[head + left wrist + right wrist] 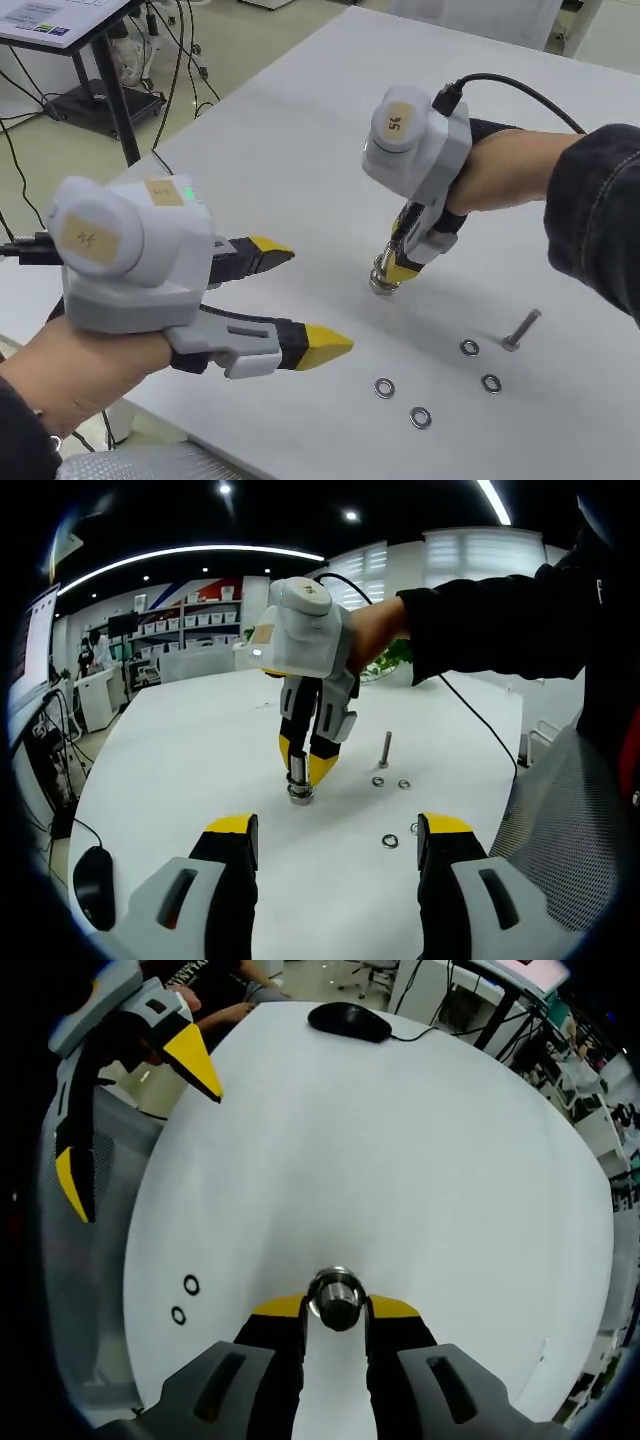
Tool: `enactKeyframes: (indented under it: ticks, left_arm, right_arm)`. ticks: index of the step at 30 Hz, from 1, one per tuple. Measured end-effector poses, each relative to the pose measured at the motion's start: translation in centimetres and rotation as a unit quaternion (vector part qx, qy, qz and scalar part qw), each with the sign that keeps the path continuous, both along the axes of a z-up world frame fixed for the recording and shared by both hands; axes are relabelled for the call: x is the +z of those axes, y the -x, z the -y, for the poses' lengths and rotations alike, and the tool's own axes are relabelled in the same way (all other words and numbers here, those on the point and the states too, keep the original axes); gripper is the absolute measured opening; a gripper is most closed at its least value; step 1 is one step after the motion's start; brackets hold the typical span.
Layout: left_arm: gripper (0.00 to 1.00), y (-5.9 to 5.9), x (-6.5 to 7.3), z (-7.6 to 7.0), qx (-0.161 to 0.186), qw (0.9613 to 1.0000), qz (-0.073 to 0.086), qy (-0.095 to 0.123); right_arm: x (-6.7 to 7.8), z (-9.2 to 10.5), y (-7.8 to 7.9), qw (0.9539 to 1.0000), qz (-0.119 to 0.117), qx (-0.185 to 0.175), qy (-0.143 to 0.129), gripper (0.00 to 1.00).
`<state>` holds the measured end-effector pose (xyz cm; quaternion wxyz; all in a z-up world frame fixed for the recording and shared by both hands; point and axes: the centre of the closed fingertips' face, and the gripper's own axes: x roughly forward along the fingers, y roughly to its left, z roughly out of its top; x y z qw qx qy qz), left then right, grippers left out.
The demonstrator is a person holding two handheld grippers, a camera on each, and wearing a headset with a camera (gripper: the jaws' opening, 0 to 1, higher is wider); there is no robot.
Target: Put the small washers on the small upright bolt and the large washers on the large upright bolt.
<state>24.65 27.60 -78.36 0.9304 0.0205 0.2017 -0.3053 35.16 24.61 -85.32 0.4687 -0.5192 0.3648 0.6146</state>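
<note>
My right gripper (pixel 392 274) points down at the white table (pixel 290 150) and is shut on the large bolt (pixel 384 280), whose lower end is at the table surface. In the right gripper view the large bolt (pixel 337 1298) sits between the shut jaws. The small bolt (pixel 521 330) stands upright to the right. Two washers (pixel 469 347) (pixel 491 383) lie beside it, and two slightly larger ones (pixel 384 387) (pixel 420 417) lie nearer me. My left gripper (pixel 300 295) hovers open at the lower left, holding nothing, with the washers (pixel 390 840) ahead of its jaws.
A black mouse (pixel 348 1022) lies on the far part of the table. A dark desk with cables (pixel 95 60) stands on the floor beyond the table's left edge. The table's near edge runs just below my left gripper.
</note>
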Motion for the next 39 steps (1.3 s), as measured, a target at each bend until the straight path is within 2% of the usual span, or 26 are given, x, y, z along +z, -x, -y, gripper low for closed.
enactKeyframes:
  ticks: [10,24,28,33,39]
  left_arm:
    - [0.64,0.2,-0.2,-0.2,0.002,1.0,-0.001,0.0]
    - [0.63,0.3,-0.2,-0.2,0.001,1.0,-0.002,0.001]
    - [0.63,0.4,-0.2,-0.2,0.001,1.0,-0.002,0.0]
    - [0.63,0.3,-0.2,-0.1,-0.001,1.0,-0.002,0.0]
    - [0.63,0.2,-0.1,0.1,-0.006,1.0,-0.001,-0.002]
  right_arm:
    - [-1.2,0.1,0.3,0.9999,0.006,0.004,0.008,0.23]
    - [-1.5,0.2,0.3,0.9999,0.007,0.003,0.009,0.24]
    - [-1.3,0.2,0.3,0.9999,0.007,0.004,0.009,0.24]
    - [-1.1,0.7,0.1,0.9999,0.007,-0.001,0.01,0.29]
    - [-0.3,1.0,-0.5,0.9998,0.016,-0.011,-0.004,0.31]
